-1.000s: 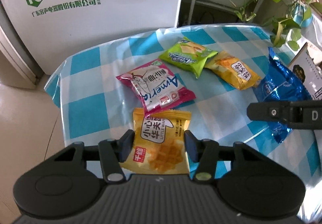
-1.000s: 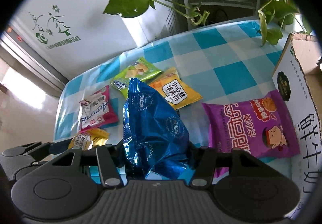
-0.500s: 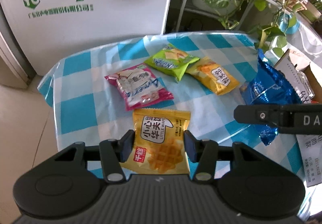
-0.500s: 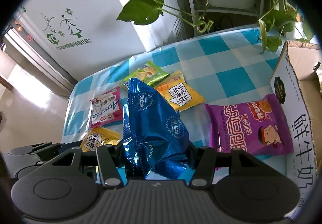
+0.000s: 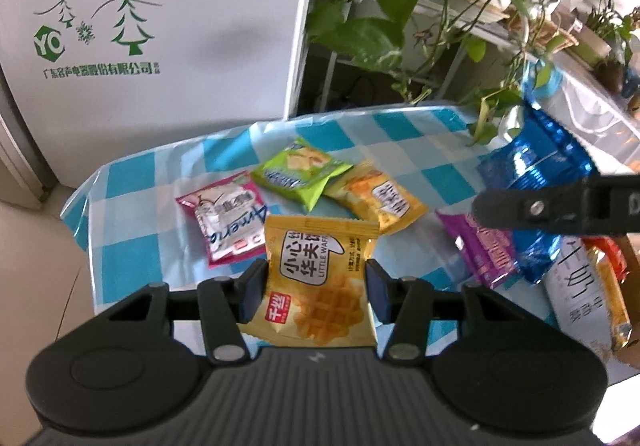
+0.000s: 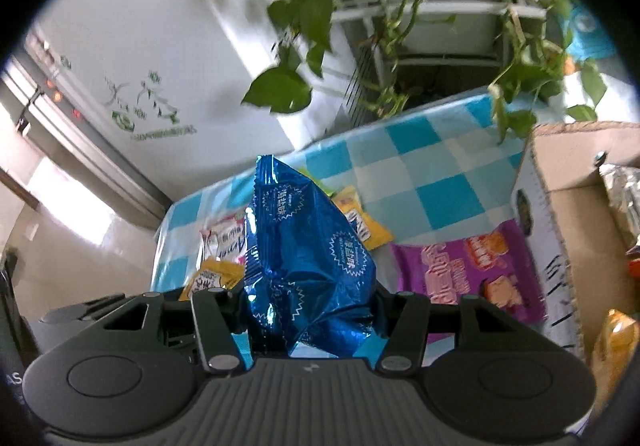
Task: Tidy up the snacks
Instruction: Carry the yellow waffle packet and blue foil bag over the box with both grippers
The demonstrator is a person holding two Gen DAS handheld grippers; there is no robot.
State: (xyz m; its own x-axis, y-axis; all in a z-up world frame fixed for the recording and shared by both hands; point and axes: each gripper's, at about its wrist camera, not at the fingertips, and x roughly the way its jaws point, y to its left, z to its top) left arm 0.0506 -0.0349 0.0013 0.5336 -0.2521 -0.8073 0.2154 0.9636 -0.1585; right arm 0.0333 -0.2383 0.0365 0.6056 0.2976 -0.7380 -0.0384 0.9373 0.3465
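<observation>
Two grips: left gripper (image 5: 316, 282) jaws pinch the yellow waffle packet (image 5: 320, 282); right gripper (image 6: 310, 310) jaws clamp the blue foil bag (image 6: 308, 258).

Left gripper (image 5: 316, 288) clamps yellow waffle packet (image 5: 318, 282); table (image 5: 132, 181) below.

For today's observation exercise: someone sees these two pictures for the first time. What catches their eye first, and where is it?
First, the shiny blue snack bag, crumpled and clamped in the right hand-held gripper, filling the middle of its view. Next, the yellow waffle packet gripped by the left hand-held gripper above the blue-checked tablecloth. Beyond it lie pink, green and orange packets.
</observation>
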